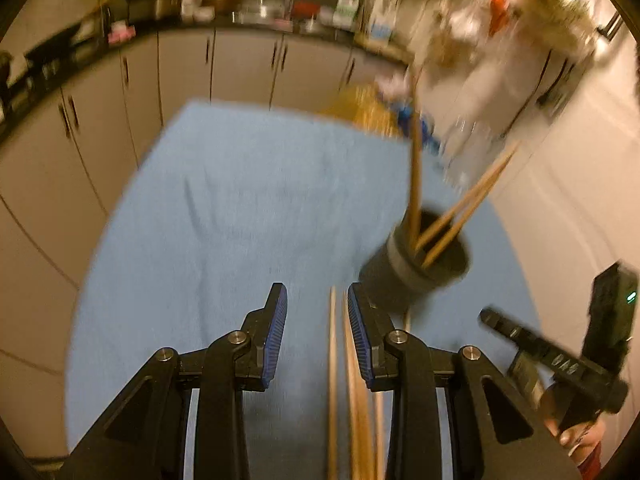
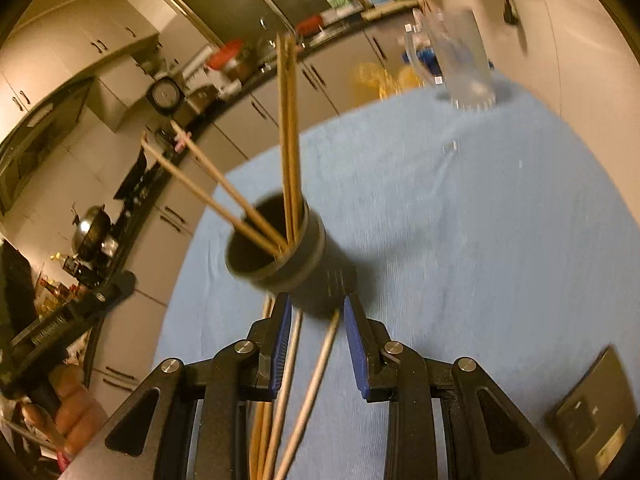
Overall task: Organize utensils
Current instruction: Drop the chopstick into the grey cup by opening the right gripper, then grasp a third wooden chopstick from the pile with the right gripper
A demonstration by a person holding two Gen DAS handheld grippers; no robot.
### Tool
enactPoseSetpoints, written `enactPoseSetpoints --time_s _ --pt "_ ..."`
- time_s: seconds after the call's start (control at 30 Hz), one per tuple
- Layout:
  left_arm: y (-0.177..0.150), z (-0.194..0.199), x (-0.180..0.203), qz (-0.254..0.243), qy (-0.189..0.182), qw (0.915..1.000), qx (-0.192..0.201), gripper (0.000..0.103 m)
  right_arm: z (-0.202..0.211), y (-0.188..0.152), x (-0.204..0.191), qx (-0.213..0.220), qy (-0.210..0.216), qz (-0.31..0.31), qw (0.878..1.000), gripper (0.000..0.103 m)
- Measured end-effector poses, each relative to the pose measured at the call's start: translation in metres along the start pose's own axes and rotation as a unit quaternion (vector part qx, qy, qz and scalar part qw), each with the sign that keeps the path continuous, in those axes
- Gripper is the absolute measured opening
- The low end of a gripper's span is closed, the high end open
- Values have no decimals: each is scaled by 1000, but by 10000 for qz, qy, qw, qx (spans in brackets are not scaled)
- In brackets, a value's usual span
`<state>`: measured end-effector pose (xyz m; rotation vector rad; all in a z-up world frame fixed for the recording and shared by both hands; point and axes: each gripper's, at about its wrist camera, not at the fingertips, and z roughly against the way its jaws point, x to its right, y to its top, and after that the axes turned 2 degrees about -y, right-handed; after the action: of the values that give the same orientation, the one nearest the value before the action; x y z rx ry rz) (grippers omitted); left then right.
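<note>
I can read no text, label or number; print on my other gripper's body [image 1: 560,364] blurs.

Chopsticks and their dark holder on the blue cloth

We see a dark round holder [image 2: 280,256] upright, four wooden chopsticks [image 2: 290,136] leaning inside; more loose chopsticks [image 1: 352,380] lie flat on the cloth just beside its base.

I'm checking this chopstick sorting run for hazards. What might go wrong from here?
The dark holder stands right before the right gripper, so a nudge may tip it. Its leaning chopsticks could catch a gripper. The loose chopsticks lie bunched between the open jaws of the left gripper, so it may grab several.
</note>
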<state>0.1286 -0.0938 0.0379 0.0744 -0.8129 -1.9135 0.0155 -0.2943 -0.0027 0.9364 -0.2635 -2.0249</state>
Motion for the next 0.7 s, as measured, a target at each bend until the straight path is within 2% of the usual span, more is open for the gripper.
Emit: enactPoseSetpoints --time_s 0.07,0.2,0.47,0.53,0.6,0.67,0.7 --pt "-9 -19 -2 39 -75 9994 -349 30 -4 -6 2 -77 -36 -10 10000 30" --pt "-20 -48 2 8 49 9972 -746 30 -3 -13 3 -132 -56 -29 9999 30" --pt "-28 -83 12 -243 392 9932 -1072 29 -2 -19 8 -197 -24 -52 9998 30" --pt "-29 -90 16 -344 592 9918 -1077 22 -4 -19 10 -241 -13 -92 9997 30" --pt "-28 -89 19 -379 640 9919 -1025 18 -8 -21 9 -311 -18 -60 9995 30" --pt "-28 -91 18 -323 766 9913 -1025 1 -12 -22 8 -363 -73 -27 9993 30" --pt "-29 -91 15 -279 837 9910 -1012 0 -17 -22 7 -412 -92 -10 9991 30"
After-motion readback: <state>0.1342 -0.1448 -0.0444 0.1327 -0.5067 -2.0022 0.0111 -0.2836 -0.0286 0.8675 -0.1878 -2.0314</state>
